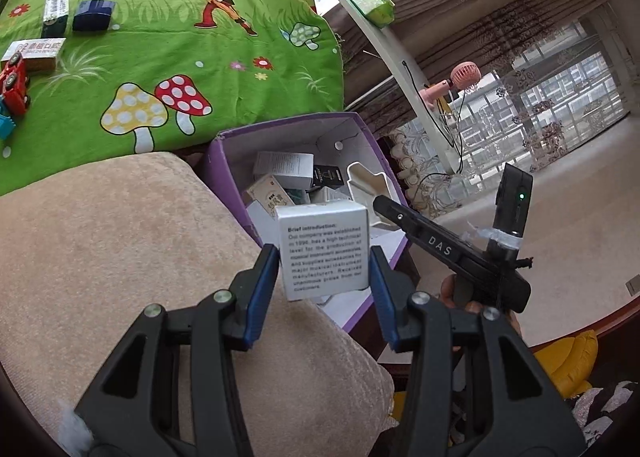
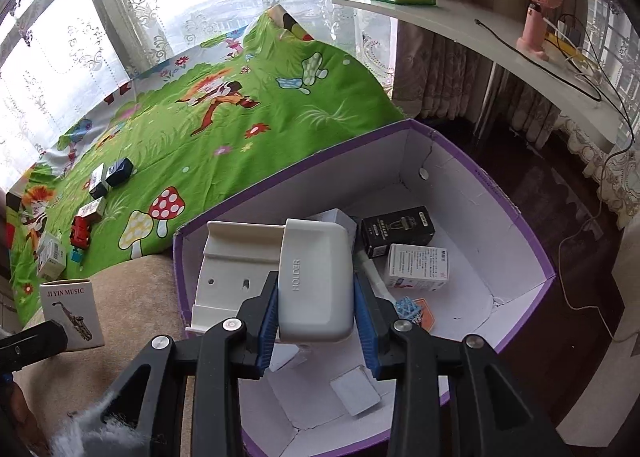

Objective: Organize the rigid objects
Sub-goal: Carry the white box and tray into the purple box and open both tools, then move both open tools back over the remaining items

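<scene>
Left hand-held gripper [image 1: 325,257] clamping white carton [image 1: 324,251], purple box [image 2: 516,209] beneath

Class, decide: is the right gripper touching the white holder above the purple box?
Touching. The right wrist view shows both blue pads of the right gripper pressed flat against the white holder, no gap either side.

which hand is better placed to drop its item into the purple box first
Right, probably. The right gripper already holds the white holder over the open purple box. The left gripper holds its white box nearer the beige cushion.
</scene>
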`<state>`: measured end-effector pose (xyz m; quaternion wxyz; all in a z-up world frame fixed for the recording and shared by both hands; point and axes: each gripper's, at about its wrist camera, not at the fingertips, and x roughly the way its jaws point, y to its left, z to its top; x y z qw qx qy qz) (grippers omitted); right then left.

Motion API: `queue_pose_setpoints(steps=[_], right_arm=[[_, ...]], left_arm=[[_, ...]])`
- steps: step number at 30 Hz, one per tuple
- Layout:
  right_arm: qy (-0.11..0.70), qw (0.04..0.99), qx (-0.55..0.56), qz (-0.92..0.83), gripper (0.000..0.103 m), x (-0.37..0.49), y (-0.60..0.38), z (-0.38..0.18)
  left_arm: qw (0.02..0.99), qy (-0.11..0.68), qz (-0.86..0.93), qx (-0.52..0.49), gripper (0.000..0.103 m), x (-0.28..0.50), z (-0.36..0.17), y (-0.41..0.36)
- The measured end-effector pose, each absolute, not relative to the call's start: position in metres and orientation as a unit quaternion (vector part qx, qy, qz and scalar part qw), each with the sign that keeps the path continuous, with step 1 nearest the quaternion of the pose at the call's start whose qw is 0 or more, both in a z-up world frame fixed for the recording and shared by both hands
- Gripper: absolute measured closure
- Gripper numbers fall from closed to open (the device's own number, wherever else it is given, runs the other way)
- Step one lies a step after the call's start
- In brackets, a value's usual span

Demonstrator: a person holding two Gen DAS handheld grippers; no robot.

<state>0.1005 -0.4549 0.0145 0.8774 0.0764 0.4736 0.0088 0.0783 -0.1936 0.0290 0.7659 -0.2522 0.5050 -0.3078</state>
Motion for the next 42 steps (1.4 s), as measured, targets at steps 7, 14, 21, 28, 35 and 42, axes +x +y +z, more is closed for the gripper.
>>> queue_pose_setpoints(steps=[7,14,21,28,35,42], right_arm=[[0.486,0.870,0.084,-0.021,0.062,0.097,-0.483,0.011],[0.485,0.870,0.091,0.004,0.060,0.099,-0.476,0.013],[0.477,0.875,0.075,0.030,0.060,0.099,-0.453,0.017],[0.473,0.876,0.065,0.071,0.060,0.102,-0.417,0.024],[0.473,0.873,0.050,0.112,0.056,0.111,-0.371,0.027],[0.471,0.869,0.000,0.152,0.056,0.123,-0.314,0.028]], left_arm=[[0.755,0.514,-0.339,-0.224,0.035,0.073,0.031,-0.216],[0.755,0.508,-0.332,-0.248,0.035,0.074,0.030,-0.206],[0.767,0.496,-0.317,-0.255,0.035,0.074,0.033,-0.196],[0.791,0.480,-0.275,-0.263,0.035,0.074,0.035,-0.166],[0.821,0.459,-0.201,-0.272,0.035,0.072,0.038,-0.116],[0.827,0.458,-0.100,-0.310,0.034,0.072,0.028,-0.050]])
